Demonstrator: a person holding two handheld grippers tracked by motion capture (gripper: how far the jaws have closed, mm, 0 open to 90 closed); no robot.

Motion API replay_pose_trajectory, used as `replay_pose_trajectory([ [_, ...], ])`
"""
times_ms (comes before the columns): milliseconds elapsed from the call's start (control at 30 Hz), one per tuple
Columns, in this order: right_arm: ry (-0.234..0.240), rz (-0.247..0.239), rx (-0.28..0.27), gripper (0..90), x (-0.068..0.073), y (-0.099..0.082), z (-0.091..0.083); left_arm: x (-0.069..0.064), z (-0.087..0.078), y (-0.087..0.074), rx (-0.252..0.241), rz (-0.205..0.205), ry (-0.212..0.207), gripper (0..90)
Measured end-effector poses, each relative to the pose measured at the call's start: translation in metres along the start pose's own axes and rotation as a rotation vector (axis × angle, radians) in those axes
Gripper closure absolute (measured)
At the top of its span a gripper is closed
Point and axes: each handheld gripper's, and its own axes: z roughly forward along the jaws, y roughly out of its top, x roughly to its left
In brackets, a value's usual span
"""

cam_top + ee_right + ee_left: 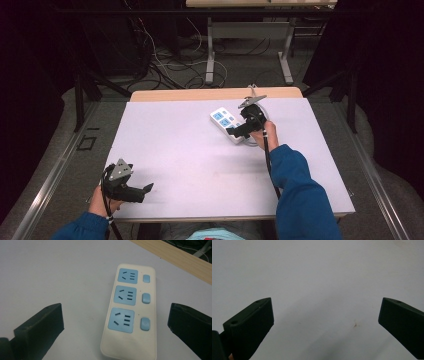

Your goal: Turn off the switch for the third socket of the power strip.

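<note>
A white power strip (pixel 226 123) with three blue sockets and three blue switches lies on the pale table mat, right of centre towards the back. In the right gripper view the power strip (pixel 131 312) lies between and beyond the two black jaws, its near end close to the camera. My right gripper (pixel 234 132) is open and hovers over the strip's near end, held by a hand in a blue sleeve. My left gripper (pixel 148 190) rests near the front left corner, open, with only bare mat (pixel 322 290) between its jaws.
The mat (pixel 175 150) covers a wooden table (pixel 215 93) whose edge shows at the back. A white cable (pixel 250 144) loops beside the strip under the right hand. Beyond the table are a desk frame (pixel 247 50) and tangled floor cables (pixel 165 65).
</note>
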Motion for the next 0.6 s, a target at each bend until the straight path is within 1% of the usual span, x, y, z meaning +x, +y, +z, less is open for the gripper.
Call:
replay_pose_trajectory([
  [33,0.001,-0.002,0.002,0.0,-0.001,0.001,0.001,0.0,0.0,0.0,-0.007,0.001,0.006,0.2],
  [67,-0.004,-0.002,-0.001,0.0,-0.001,0.002,0.002,0.001,-0.001,-0.001,-0.003,0.008,0.005,0.2],
  [100,-0.004,-0.003,0.004,0.0,-0.002,0.002,0.003,0.0,0.0,-0.001,-0.014,-0.002,0.011,0.2],
  [133,-0.004,0.004,0.005,0.0,-0.003,0.003,0.004,0.001,-0.001,-0.001,-0.009,-0.006,0.006,0.2],
  [167,0.001,0.001,-0.005,0.0,-0.004,0.003,0.006,0.001,-0.001,-0.001,-0.007,-0.003,0.007,0.2],
  [200,-0.008,0.002,0.007,0.0,-0.005,0.003,0.007,0.001,-0.001,0.0,-0.008,0.0,0.006,0.2],
  [233,0.001,0.008,0.011,0.0,-0.005,0.003,0.007,0.0,-0.001,0.0,-0.005,0.004,0.005,0.2],
  [267,-0.003,0.016,0.011,0.0,-0.006,0.004,0.008,0.0,-0.001,0.0,-0.003,0.007,0.007,0.2],
  [300,-0.013,0.027,0.024,1.2,-0.007,0.005,0.008,-0.001,-0.001,-0.001,-0.013,0.007,0.009,0.2],
  [333,-0.018,0.028,0.017,4.0,-0.009,0.005,0.009,-0.001,-0.001,-0.001,-0.015,0.001,0.009,0.2],
  [367,-0.018,0.033,0.013,4.6,-0.01,0.006,0.01,0.0,-0.001,0.0,-0.01,0.001,0.007,0.2],
  [400,-0.025,0.039,0.011,4.6,-0.012,0.007,0.011,0.0,-0.001,0.0,-0.006,0.001,0.007,0.2],
  [433,-0.026,0.033,0.015,4.6,-0.013,0.007,0.012,0.0,-0.001,0.0,-0.006,0.002,0.008,0.2],
  [500,-0.03,0.044,0.01,4.6,-0.015,0.009,0.012,0.0,-0.001,0.0,-0.006,0.004,0.011,0.2],
  [533,-0.032,0.035,0.009,4.7,-0.017,0.01,0.011,-0.001,-0.001,0.0,-0.01,-0.002,0.011,0.2],
  [567,-0.033,0.047,0.007,4.7,-0.017,0.011,0.012,-0.001,-0.001,0.0,-0.01,-0.002,0.009,0.2],
  [600,-0.033,0.042,0.005,5.0,-0.018,0.011,0.012,0.0,-0.001,0.0,-0.004,0.006,0.009,0.2],
])
